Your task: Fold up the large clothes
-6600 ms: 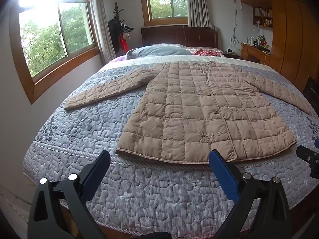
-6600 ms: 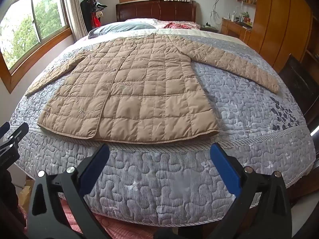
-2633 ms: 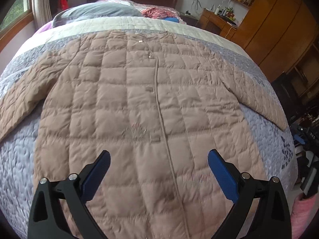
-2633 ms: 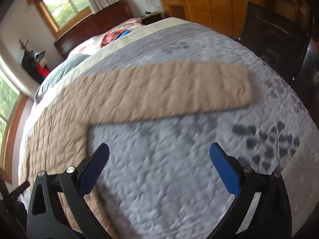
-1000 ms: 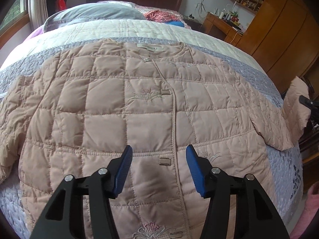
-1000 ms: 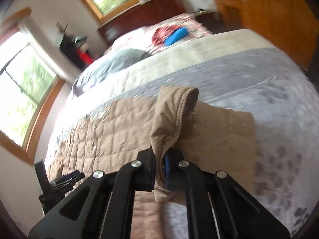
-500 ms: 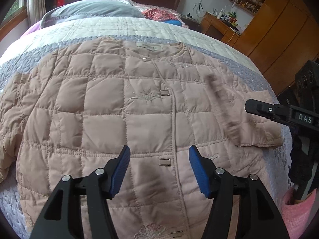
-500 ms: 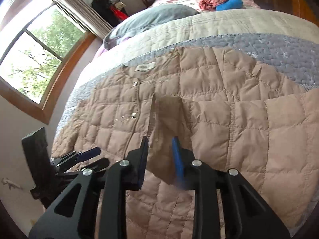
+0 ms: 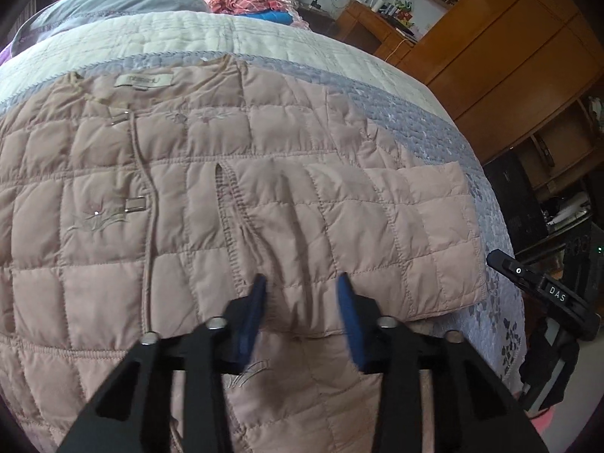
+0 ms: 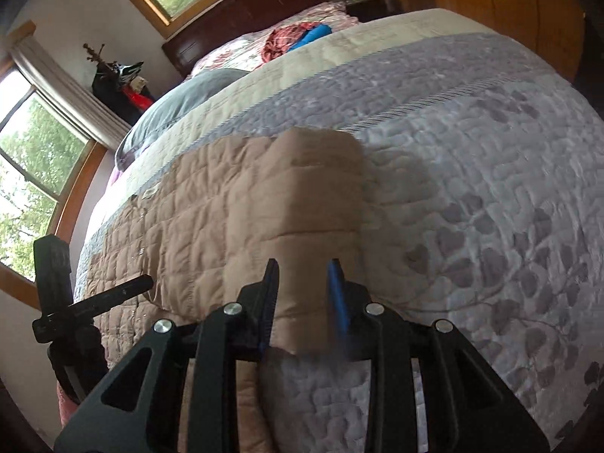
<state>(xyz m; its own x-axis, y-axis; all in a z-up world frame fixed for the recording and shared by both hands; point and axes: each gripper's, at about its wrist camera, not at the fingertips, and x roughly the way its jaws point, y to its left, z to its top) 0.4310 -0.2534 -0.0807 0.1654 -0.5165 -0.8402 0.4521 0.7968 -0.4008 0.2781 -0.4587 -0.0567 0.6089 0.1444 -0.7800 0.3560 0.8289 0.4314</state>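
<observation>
A beige quilted coat [image 9: 113,264] lies front up on the bed. Its right sleeve [image 9: 377,207] is folded flat across the chest. My left gripper [image 9: 304,298] hovers over the sleeve's lower edge near the cuff. Its jaws are closing, with sleeve fabric between them but a gap still showing at the pads. In the right wrist view my right gripper [image 10: 304,287] sits low at the sleeve's fold [image 10: 321,196] on the coat's [image 10: 211,219] outer edge. Its jaws stand narrowly apart around that fold. Whether the pads press is unclear.
A grey-lilac quilt [image 10: 490,188] covers the bed, and a grey pillow [image 10: 181,102] and red and blue clothes [image 10: 298,37] lie at its head. A wooden wardrobe [image 9: 509,56] stands to the right and windows [image 10: 30,170] to the left. The left gripper's body [image 10: 90,302] shows beside the coat.
The right gripper let go of the sleeve cuff, which now lies across the coat front, then dropped to the sleeve's fold. The left gripper moved right over the sleeve and its jaws narrowed.
</observation>
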